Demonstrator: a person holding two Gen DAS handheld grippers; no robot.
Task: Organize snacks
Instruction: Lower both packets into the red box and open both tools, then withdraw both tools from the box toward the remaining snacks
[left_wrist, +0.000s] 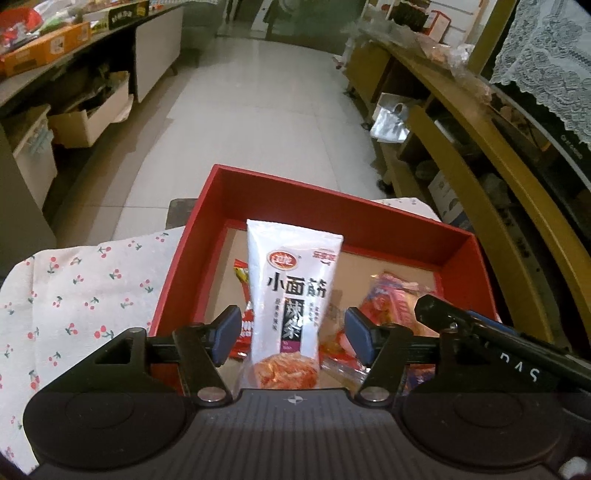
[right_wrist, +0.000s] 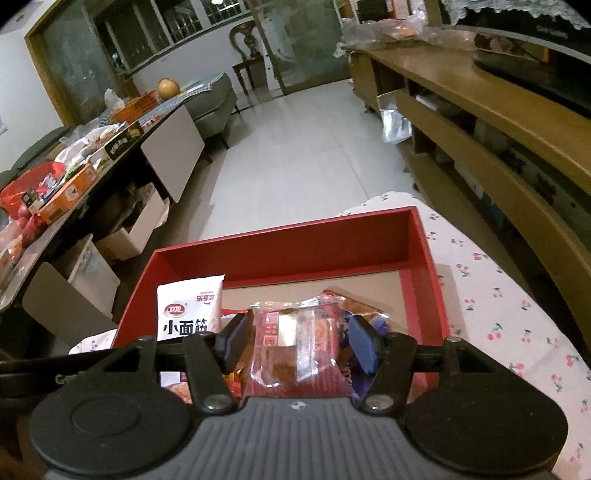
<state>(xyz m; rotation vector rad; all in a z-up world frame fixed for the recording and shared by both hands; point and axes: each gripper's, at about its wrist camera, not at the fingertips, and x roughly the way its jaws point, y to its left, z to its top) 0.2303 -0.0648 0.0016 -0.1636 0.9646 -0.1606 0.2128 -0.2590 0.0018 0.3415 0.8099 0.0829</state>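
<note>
A red box (left_wrist: 332, 195) (right_wrist: 280, 240) sits on a cherry-print cloth and holds several snack packets. A white packet with black characters (left_wrist: 291, 280) (right_wrist: 188, 310) stands upright inside it, between the jaws of my left gripper (left_wrist: 294, 332). Those jaws are open, with a gap on each side of the packet. My right gripper (right_wrist: 300, 345) is open around a clear-wrapped dark red snack (right_wrist: 295, 343), its pads (right_wrist: 364, 347) close beside the wrapper. The right gripper's black body (left_wrist: 491, 332) crosses the lower right of the left wrist view. Red and pink packets (left_wrist: 391, 302) lie beneath.
The cherry-print cloth (left_wrist: 92, 288) (right_wrist: 498, 314) covers the table around the box. A wooden shelf unit (left_wrist: 480, 155) (right_wrist: 498, 122) runs along the right. A cluttered counter (left_wrist: 44, 55) (right_wrist: 66, 184) stands on the left, with tiled floor (left_wrist: 266, 110) between them.
</note>
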